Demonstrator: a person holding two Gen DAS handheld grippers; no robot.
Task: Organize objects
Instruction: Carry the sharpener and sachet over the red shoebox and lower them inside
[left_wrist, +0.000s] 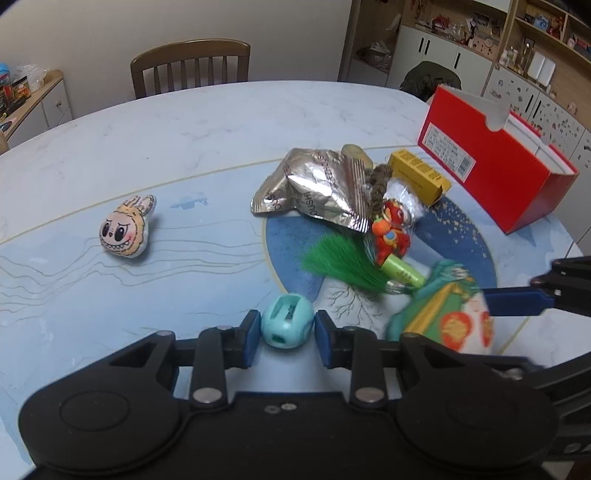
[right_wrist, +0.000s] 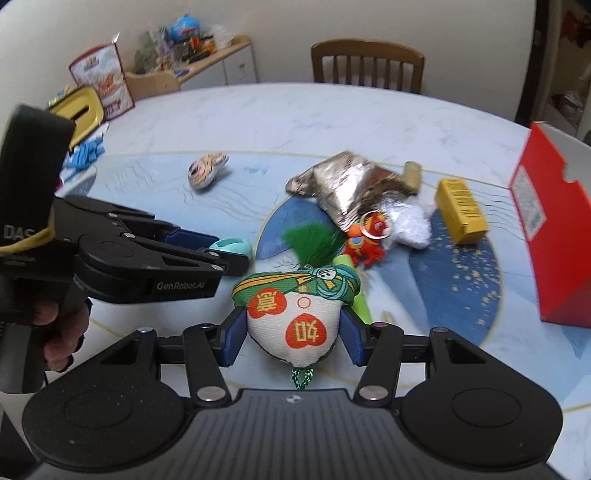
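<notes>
Grip status, both tools: the left gripper (left_wrist: 287, 328), low centre of the left wrist view, has its blue pads pressed on either side of a small round turquoise plastic capsule with slotted openings (left_wrist: 287, 320); the right gripper (right_wrist: 293, 332), low centre of the right wrist view, is clamped on a white stuffed fabric sachet with a green cloth top, red heart patches and a green tassel (right_wrist: 293, 314). Destination, judged: the open red cardboard shoe box (left_wrist: 491, 166) at the right edge of both views, standing on the pale blue marbled oval table (left_wrist: 184, 122). Remaining loose stock lies in a cluster at mid-frame: crumpled silver foil snack bag (left_wrist: 314, 186), yellow rectangular carton (left_wrist: 419, 175), red and orange toy figure on a key ring (left_wrist: 391, 236), lime-green tube (left_wrist: 402, 271). A cream monster-face rabbit-eared pouch (left_wrist: 125, 230) sits well apart at centre left. Handling advice: the sachet's tassel trails onto the cluster, just beside the tube and the figure, so a straight upward lift before travelling right should keep it from dragging them. The capsule is smooth and round and likely to squirt out of a flat-pad hold; steady pressure and a level carry suit it. Both tools are near each other, so moving one at a time, right first, avoids collision over the box.
</notes>
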